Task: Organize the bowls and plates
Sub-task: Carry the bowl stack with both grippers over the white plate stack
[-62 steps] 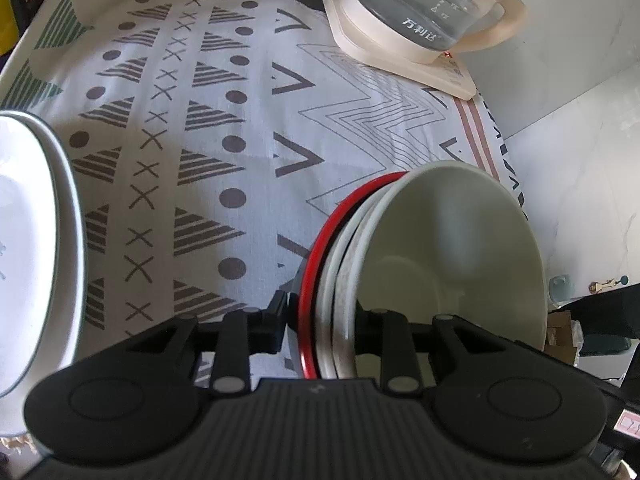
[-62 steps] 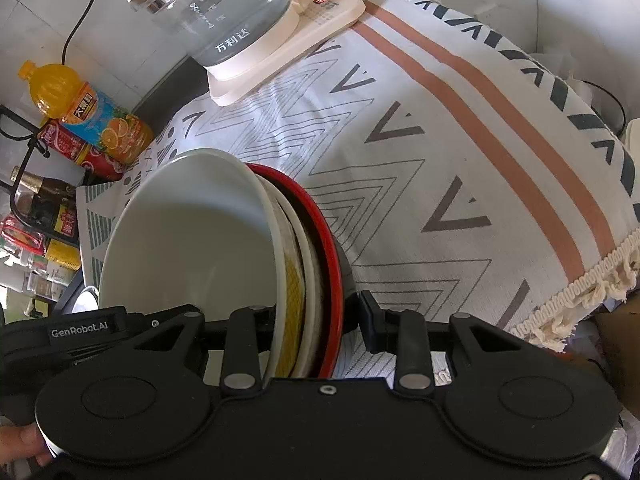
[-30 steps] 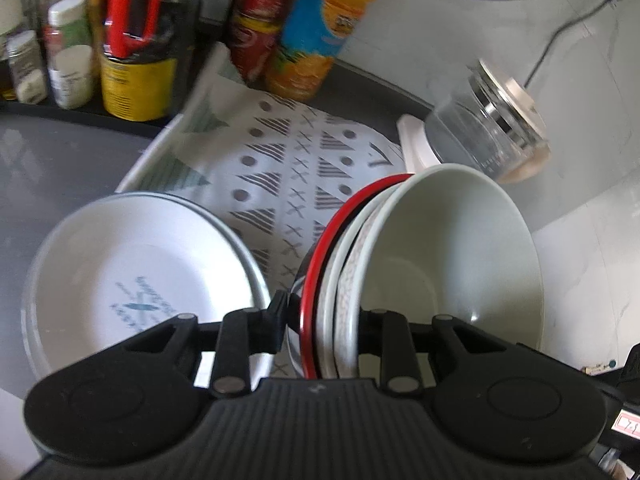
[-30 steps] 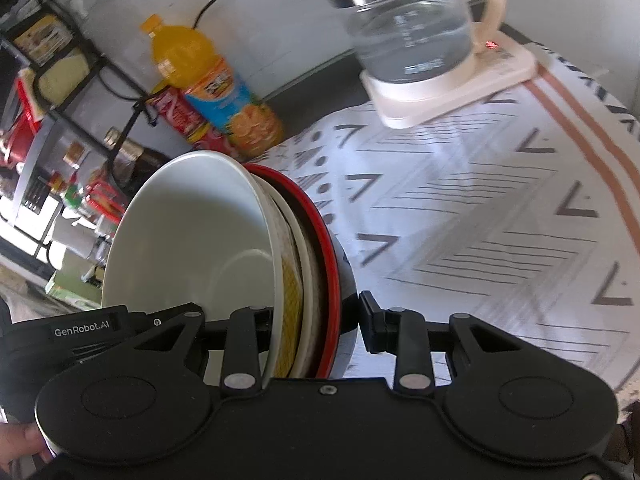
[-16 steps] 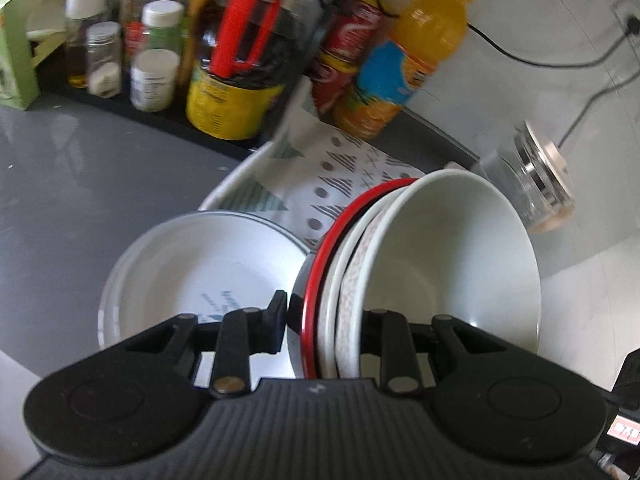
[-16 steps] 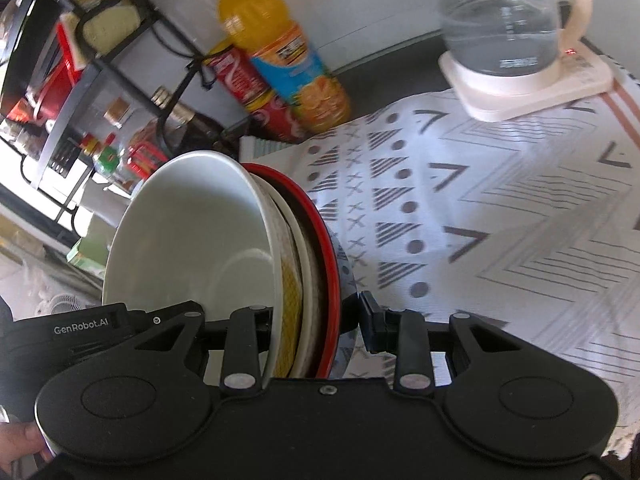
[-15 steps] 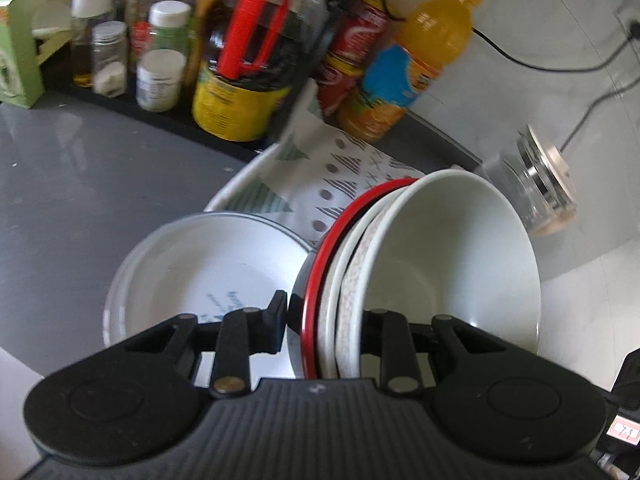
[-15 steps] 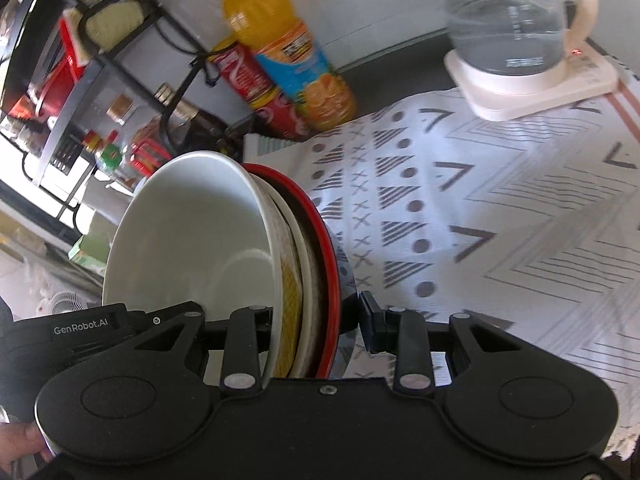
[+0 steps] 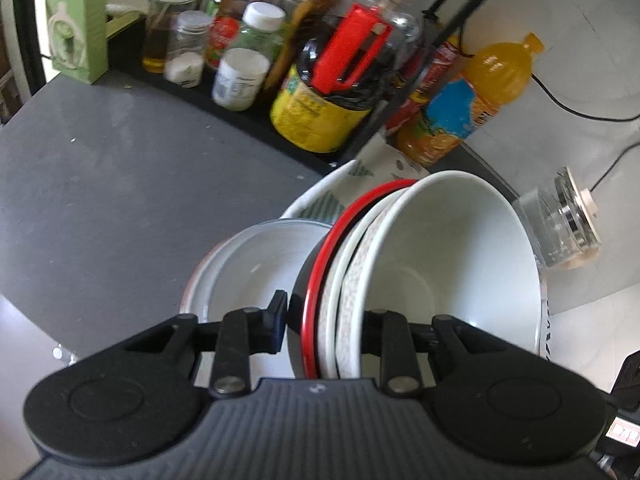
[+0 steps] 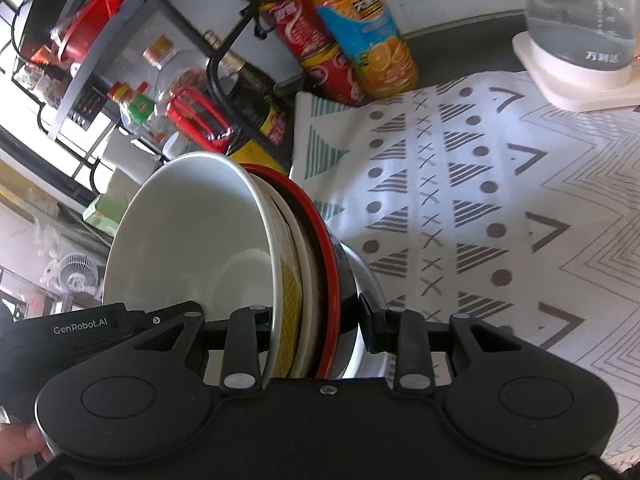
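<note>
White and red-rimmed bowls, nested in a stack of bowls (image 9: 400, 280), are being gripped on edge by both grippers: the left gripper (image 9: 324, 320) and right gripper (image 10: 312, 320) are each clamping its rims between their fingers. Beneath, at 9 o'clock of the stack, a white plate (image 9: 248, 264) is lying on the grey surface (image 9: 120, 184), with an orange drink bottle (image 9: 472, 96) standing at 1 o'clock.
</note>
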